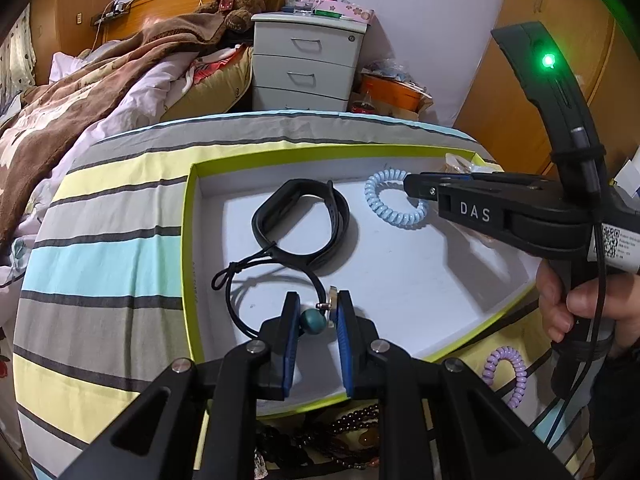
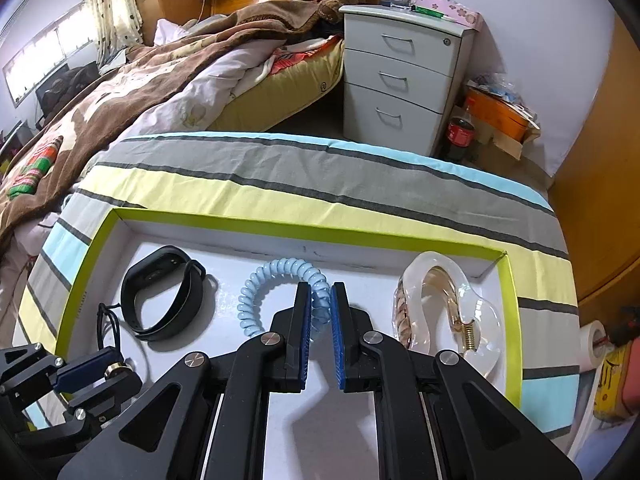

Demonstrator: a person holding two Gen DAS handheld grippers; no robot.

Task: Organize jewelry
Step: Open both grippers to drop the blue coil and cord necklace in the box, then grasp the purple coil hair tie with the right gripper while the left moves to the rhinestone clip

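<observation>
A white tray with a lime rim lies on a striped cloth. In it are a black wristband, a light blue coil band, a black cord necklace with a teal bead, and a clear hair clip. My left gripper is open, its pads on either side of the teal bead. My right gripper is open, its pads straddling the blue coil band.
A purple coil band and dark bead strings lie on the cloth outside the tray's near edge. A bed, a white drawer unit and an orange bin stand beyond the table.
</observation>
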